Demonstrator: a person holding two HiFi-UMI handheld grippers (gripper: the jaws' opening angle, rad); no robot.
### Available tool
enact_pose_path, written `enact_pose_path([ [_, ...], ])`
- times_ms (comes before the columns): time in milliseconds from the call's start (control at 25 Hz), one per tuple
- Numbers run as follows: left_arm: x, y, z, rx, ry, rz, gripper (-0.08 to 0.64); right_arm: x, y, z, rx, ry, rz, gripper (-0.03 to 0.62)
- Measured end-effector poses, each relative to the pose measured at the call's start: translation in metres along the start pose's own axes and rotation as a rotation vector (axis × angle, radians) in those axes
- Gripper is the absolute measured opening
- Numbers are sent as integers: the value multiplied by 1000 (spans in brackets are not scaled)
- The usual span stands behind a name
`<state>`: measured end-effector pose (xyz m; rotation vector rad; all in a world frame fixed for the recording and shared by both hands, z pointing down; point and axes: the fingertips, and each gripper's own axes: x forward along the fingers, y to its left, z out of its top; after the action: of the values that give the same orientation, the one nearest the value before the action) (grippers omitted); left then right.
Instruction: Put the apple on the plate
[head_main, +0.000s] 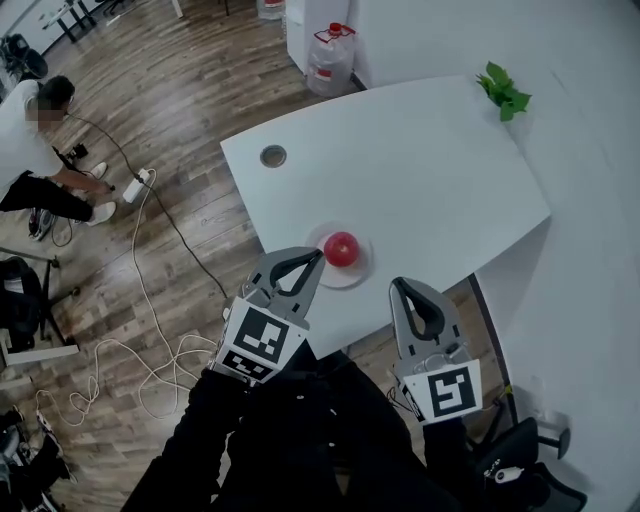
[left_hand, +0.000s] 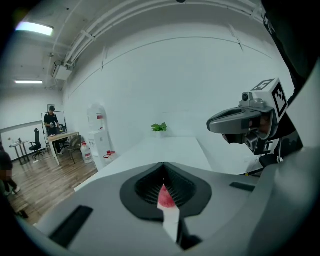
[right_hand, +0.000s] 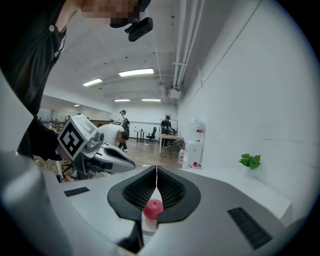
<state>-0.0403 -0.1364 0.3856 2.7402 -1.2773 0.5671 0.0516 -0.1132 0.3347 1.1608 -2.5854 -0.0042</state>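
Observation:
A red apple (head_main: 342, 248) rests on a small white plate (head_main: 345, 279) near the front edge of the white table (head_main: 420, 170). My left gripper (head_main: 316, 256) hovers just left of the plate with its jaws shut and nothing held. My right gripper (head_main: 398, 286) hangs to the plate's right, off the table edge, also shut and empty. In the left gripper view the apple (left_hand: 165, 197) and plate (left_hand: 171, 220) show through the slit below the closed jaws. The right gripper view shows the apple (right_hand: 153, 206) the same way.
A green plant (head_main: 503, 92) stands at the table's far right corner, and a round cable port (head_main: 273, 155) at the far left. A water bottle (head_main: 331, 55) stands beyond the table. Cables (head_main: 140, 330) lie on the wooden floor, where a person (head_main: 40, 150) crouches.

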Motion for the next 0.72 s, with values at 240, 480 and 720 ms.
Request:
enact_pose_path([
  [240, -15, 0, 16, -2, -13, 37, 14, 3, -5, 10, -34, -17, 11, 41],
  [480, -35, 5, 18, 19, -21, 51, 14, 7, 3, 14, -85, -5, 54, 41],
  [720, -46, 13, 21, 19, -29, 99, 14, 8, 9, 14, -99, -4, 70, 41],
])
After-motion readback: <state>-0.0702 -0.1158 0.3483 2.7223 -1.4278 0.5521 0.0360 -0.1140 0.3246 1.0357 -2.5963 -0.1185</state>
